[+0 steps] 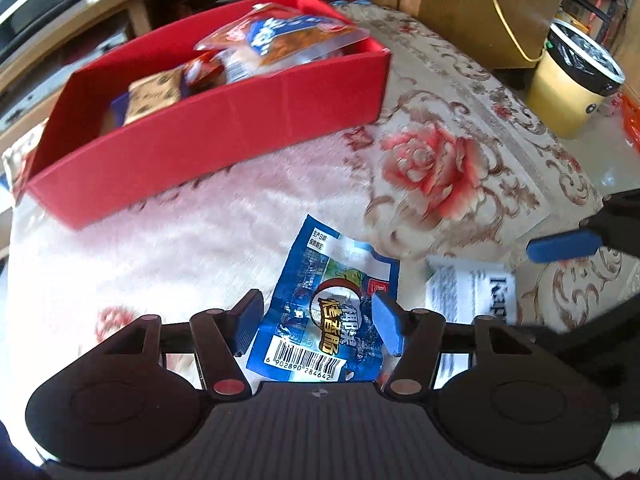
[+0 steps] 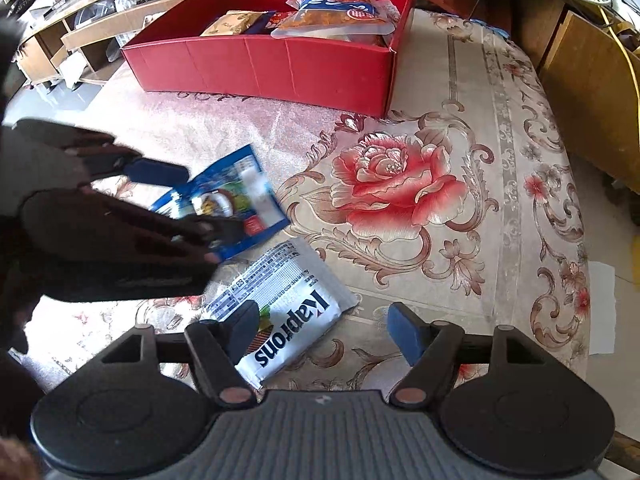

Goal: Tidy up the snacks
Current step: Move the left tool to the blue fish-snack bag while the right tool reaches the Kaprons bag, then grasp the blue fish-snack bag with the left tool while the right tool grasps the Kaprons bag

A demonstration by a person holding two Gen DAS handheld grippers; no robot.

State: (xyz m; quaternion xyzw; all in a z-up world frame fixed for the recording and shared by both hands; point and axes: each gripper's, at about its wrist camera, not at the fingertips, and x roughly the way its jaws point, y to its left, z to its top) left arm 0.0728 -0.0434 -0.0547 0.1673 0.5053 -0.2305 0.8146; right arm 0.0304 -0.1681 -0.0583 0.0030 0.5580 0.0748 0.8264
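Glossy foil catches the light on the blue sausage packet (image 1: 320, 308), a crinkled flat pouch with a white barcode panel, lying on the tabletop (image 1: 200, 248) under a satiny floral cloth with a large red rose (image 1: 432, 168) woven into it. The left gripper (image 1: 318, 322) hangs just over this packet with its blue-padded fingers (image 1: 386, 322) spread apart on either side of it; whether the pads touch the foil cannot be told. Just beside it lies the white Kaprons sachet (image 2: 280, 312), a smooth rectangular pouch with dark lettering and fine print. The right gripper (image 2: 324, 330) sits low over the sachet's near end, fingers (image 2: 406, 334) wide apart and holding nothing; one dark pad overlaps the sachet's left edge in the right wrist view, the other stands over bare cloth.

Farther back stands the red cardboard box (image 2: 280, 64), a long shallow open-topped tray with creased matte walls. Inside it are a puffy clear-and-orange snack bag (image 2: 336, 16) with a blue label and a tan biscuit pack (image 2: 232, 24), crowded toward one end. Off the cloth's far corner stands a yellow cylindrical bin (image 1: 568, 84) lined with a black bag.
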